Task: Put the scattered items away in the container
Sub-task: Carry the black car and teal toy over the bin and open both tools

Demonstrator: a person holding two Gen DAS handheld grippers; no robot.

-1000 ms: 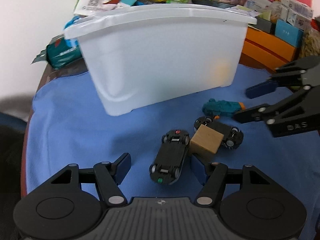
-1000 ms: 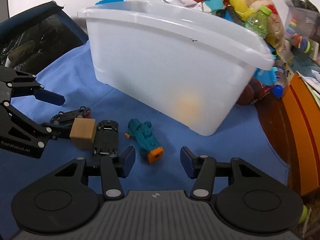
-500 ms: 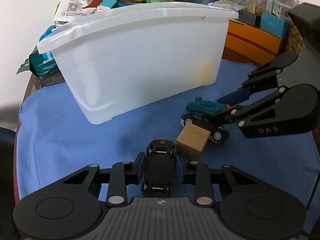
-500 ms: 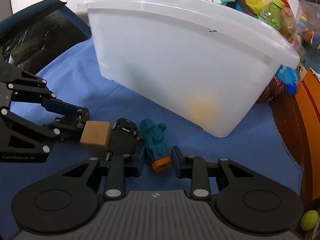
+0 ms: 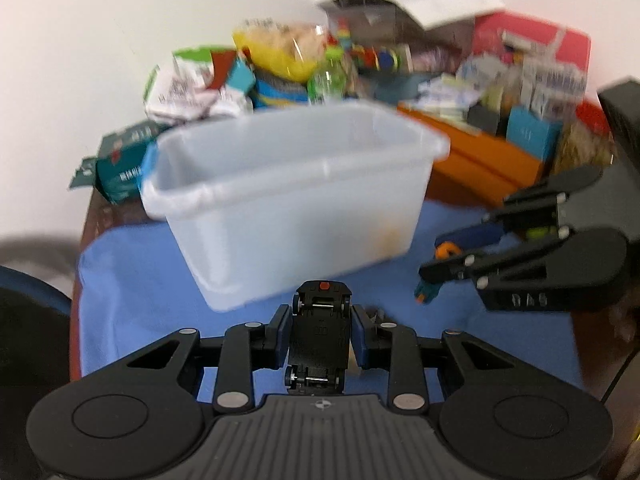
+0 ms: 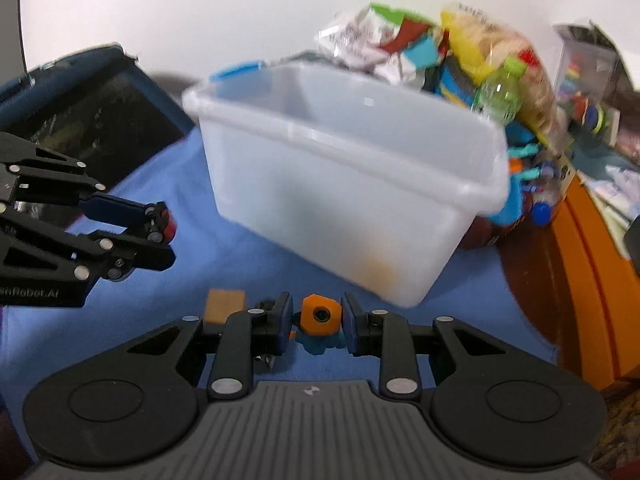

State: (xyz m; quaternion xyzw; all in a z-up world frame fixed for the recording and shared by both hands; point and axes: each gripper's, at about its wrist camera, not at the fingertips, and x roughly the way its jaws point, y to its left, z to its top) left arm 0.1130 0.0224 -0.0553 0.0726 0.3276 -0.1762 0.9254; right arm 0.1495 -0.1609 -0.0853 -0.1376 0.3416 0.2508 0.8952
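Gripping a black toy car (image 5: 320, 340) belly-up between its blue pads, the left gripper (image 5: 320, 338) hangs above the blue cloth (image 5: 132, 280), just in front of the bin (image 5: 296, 208). The right gripper (image 6: 316, 322) is clamped on the teal toy (image 6: 320, 314), whose orange end faces the camera, also lifted in front of the bin. In the right view a wooden block (image 6: 224, 306) lies on the cloth just left of that gripper, nearer than the bin. The bin, translucent white and open-topped, stands on the cloth beyond both grippers; something orange-yellow (image 6: 376, 272) shows dimly through its near wall. Behind the bin sits a blurred heap of snack bags (image 5: 192, 84), a green bottle (image 6: 498, 96) and boxes (image 5: 528, 68).
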